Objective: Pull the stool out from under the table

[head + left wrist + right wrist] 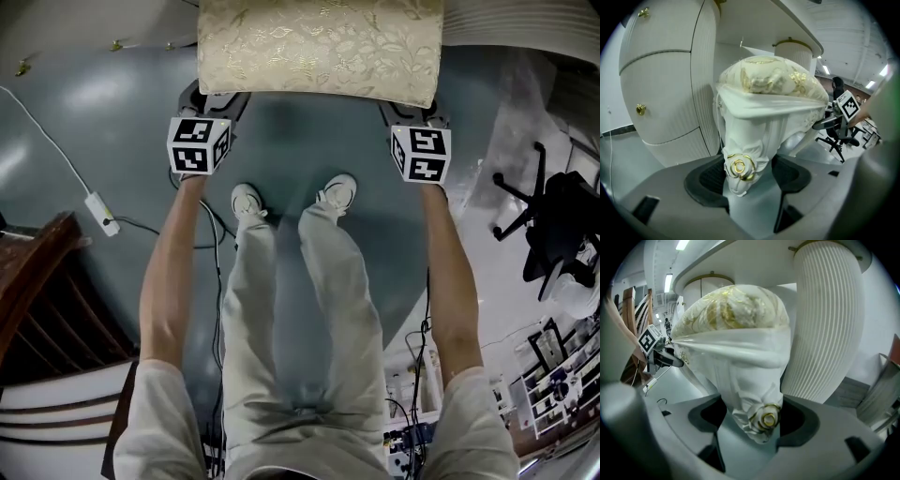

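The stool (319,47), white with a gold-patterned cushion, stands at the top of the head view, in front of the person's feet. My left gripper (211,101) holds its near left corner and my right gripper (414,114) its near right corner. In the left gripper view the jaws (747,176) are shut on the carved white leg with a gold rose (739,167). In the right gripper view the jaws (752,420) clasp the other carved leg (764,418) the same way. Each gripper's marker cube shows in the other's view.
A white table with a fluted pedestal (825,319) and curved drawers with gold knobs (661,84) stands behind the stool. A black office chair (553,225) is at the right, a dark wooden chair (37,300) at the left. A white cable with a box (101,214) lies on the floor.
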